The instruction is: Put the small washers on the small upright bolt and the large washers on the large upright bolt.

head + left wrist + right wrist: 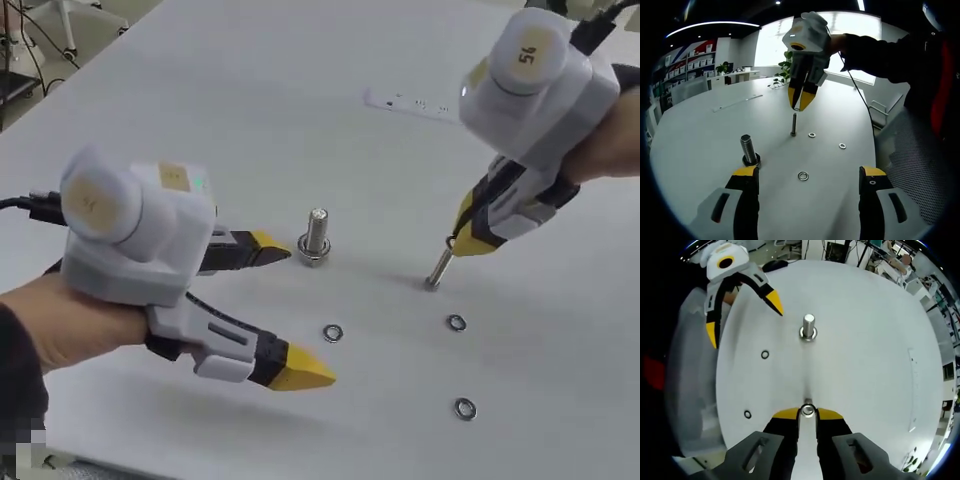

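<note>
My right gripper (pixel 460 244) is shut on a small washer (pixel 808 410), held right at the top of the thin upright bolt (pixel 437 269). The thick upright bolt (pixel 317 234) stands to its left with a washer around its base. Three loose washers lie flat on the white table: one (pixel 333 332) in front of the thick bolt, one (pixel 456 322) near the thin bolt, one (pixel 465 408) closer to me. My left gripper (pixel 292 310) hovers open and empty, its jaws spread wide on either side of the nearest washer (pixel 803 176) and just short of the thick bolt (pixel 747 148).
A flat white strip (pixel 410 102) lies on the far side of the table (pixel 200 100). The table edge (pixel 90 462) runs close below my left hand. Shelves and plants stand in the room behind.
</note>
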The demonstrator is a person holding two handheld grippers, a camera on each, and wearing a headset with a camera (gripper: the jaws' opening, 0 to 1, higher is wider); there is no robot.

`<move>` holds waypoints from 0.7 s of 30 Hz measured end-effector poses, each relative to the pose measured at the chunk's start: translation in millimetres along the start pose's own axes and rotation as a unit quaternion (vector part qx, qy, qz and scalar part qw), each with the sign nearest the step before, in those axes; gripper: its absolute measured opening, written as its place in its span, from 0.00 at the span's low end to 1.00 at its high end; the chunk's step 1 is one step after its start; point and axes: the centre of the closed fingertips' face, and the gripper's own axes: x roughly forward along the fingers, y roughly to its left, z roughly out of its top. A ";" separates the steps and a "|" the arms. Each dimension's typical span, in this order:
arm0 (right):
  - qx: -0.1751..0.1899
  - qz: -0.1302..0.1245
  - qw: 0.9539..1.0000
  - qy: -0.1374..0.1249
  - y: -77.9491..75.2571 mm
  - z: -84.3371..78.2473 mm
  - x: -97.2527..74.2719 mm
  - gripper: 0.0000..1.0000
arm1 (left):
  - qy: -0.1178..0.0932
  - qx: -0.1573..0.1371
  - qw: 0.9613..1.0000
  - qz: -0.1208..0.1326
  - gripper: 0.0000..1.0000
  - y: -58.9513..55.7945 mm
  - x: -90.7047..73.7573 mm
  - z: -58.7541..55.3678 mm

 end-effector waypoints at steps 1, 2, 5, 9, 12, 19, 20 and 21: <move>0.000 0.001 1.000 0.001 0.3 -0.3 0.4 0.14 | -0.001 -0.001 1.000 0.000 0.82 0.1 -0.1 0.0; -0.001 0.001 1.000 0.001 0.0 -0.4 1.1 0.14 | -0.001 -0.001 1.000 0.000 0.82 0.1 0.0 0.0; -0.002 0.002 1.000 0.003 -0.2 -1.5 2.5 0.14 | 0.000 -0.002 1.000 0.000 0.82 0.2 0.3 -0.7; -0.002 0.004 1.000 0.007 -1.3 -2.8 5.5 0.14 | 0.000 -0.003 1.000 -0.001 0.82 0.3 0.4 -1.0; -0.003 0.006 1.000 0.008 -0.9 -2.4 7.1 0.14 | 0.000 -0.004 1.000 -0.001 0.82 0.6 0.0 -1.2; -0.002 0.008 1.000 0.010 -2.1 -2.1 9.1 0.14 | 0.000 -0.005 1.000 0.000 0.82 1.4 -1.0 -1.9; -0.003 0.008 1.000 0.011 -2.4 -2.4 9.5 0.14 | 0.000 -0.005 1.000 0.000 0.82 1.4 -1.1 -1.9; -0.003 0.008 1.000 0.010 -2.5 -2.4 9.9 0.14 | 0.000 -0.006 1.000 0.000 0.82 1.4 -1.3 -1.9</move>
